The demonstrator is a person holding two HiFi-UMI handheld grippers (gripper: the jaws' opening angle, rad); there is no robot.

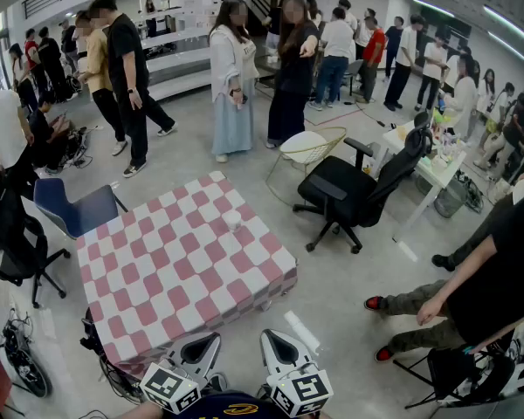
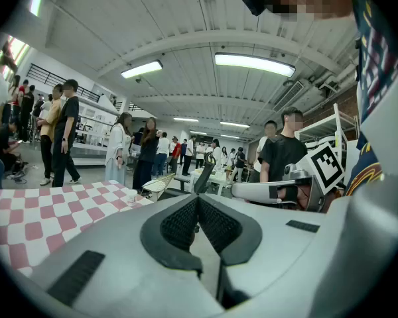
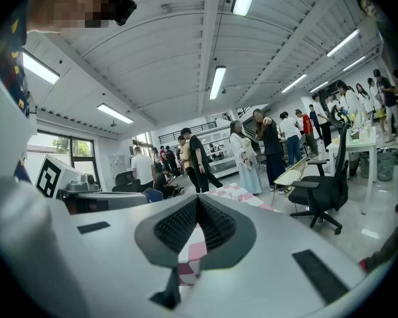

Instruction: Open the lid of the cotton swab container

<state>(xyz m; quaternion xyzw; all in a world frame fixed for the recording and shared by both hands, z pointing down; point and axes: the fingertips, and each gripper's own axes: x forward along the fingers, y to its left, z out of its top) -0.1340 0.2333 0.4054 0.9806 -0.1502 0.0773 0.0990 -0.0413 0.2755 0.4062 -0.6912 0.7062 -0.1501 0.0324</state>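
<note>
On checkered table (image 1: pixel 157 278), cotton swab container (image 1: pixel 233 223), contents unclear; left claw (image 2: pixel 198 199) and right claw (image 3: pixel 198 198) closed, empty.

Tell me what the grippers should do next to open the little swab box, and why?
Probably reach both forward over the checked table toward the cotton swab container. The left hand-held gripper and right hand-held gripper are shut with nothing between their jaws, and they sit at the table's near edge, well short of the container.
</note>
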